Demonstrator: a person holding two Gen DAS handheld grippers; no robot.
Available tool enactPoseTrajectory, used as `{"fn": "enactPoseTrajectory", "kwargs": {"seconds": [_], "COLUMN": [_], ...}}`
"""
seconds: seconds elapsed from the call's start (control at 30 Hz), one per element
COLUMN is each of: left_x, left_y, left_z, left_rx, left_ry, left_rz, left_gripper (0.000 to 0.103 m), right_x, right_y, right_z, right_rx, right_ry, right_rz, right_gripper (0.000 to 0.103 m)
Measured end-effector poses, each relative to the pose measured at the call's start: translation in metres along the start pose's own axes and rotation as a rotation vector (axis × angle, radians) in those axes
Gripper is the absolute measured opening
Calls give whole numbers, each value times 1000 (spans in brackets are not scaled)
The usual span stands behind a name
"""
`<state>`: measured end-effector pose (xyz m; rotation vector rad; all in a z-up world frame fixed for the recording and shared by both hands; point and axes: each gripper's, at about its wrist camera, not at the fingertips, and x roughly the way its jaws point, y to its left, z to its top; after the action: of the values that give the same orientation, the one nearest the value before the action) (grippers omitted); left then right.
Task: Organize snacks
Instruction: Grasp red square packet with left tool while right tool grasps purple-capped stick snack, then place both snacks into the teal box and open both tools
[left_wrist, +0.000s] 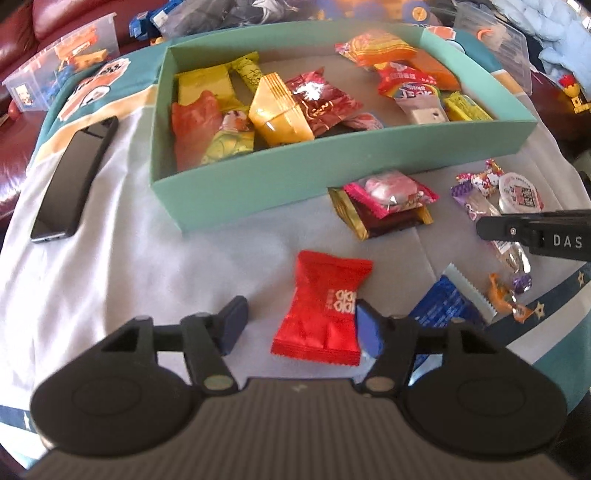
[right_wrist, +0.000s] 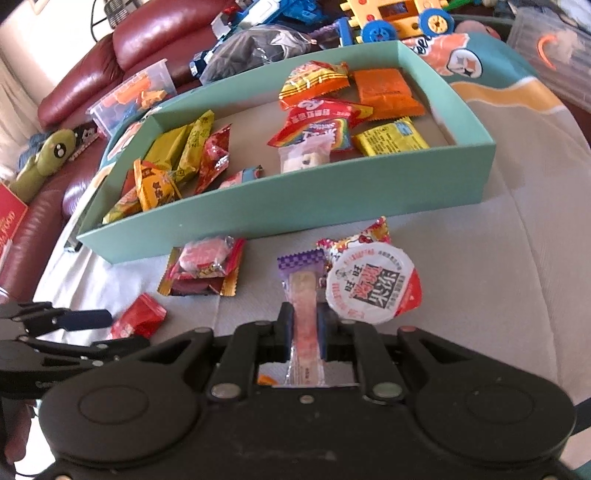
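A teal box (left_wrist: 332, 166) (right_wrist: 295, 210) holds several snack packets. My left gripper (left_wrist: 299, 325) is open around a red candy packet (left_wrist: 325, 314) that lies on the cloth; it also shows in the right wrist view (right_wrist: 138, 317). My right gripper (right_wrist: 303, 332) is shut on a long clear stick snack with a purple end (right_wrist: 303, 291), and it enters the left wrist view from the right (left_wrist: 532, 229). A round jelly cup (right_wrist: 373, 288) sits just right of the stick. A pink packet on a gold-edged one (left_wrist: 388, 203) (right_wrist: 207, 266) lies before the box.
A blue packet (left_wrist: 443, 302) and small wrapped candies (left_wrist: 509, 295) lie right of the left gripper. A black phone (left_wrist: 74, 181) lies left of the box. Toy bins (left_wrist: 62, 62), toys and a red leather sofa (right_wrist: 92, 74) surround the table.
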<state>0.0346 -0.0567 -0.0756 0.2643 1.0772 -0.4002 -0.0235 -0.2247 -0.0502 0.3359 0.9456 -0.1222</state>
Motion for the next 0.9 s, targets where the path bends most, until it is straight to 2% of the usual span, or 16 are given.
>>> {"fn": "enactPoseTrajectory", "kwargs": {"seconds": [0.07,0.13,0.4,0.53,0.73,0.9], "left_x": [-2,-2,-26,-47,-72,-69], "left_y": [-3,-6,11,21,37,45], "left_z": [0,2,-4,2,49,106], "left_rx": [20,20,-38,-55,-86,-82], "left_ry": [-26,-28,-27,-66,-172,-248], "left_rz": [2,-6,-115,-153,-195,-159], "left_gripper": [37,32,31,31,31,31], "right_x": [0,0,-26,-44,-59,-46], "right_y": [5,13,13,9,14,23], "right_z": [-1,-1,1,12,61,117], "right_rx": [-30,-86,-57,-29,-11,-12], "right_ry": [-7,-10,-11,-24,-104,-158], "right_rz": [-21,-45,8,50,104,116], "right_gripper": [13,13,12,12,12,12]}}
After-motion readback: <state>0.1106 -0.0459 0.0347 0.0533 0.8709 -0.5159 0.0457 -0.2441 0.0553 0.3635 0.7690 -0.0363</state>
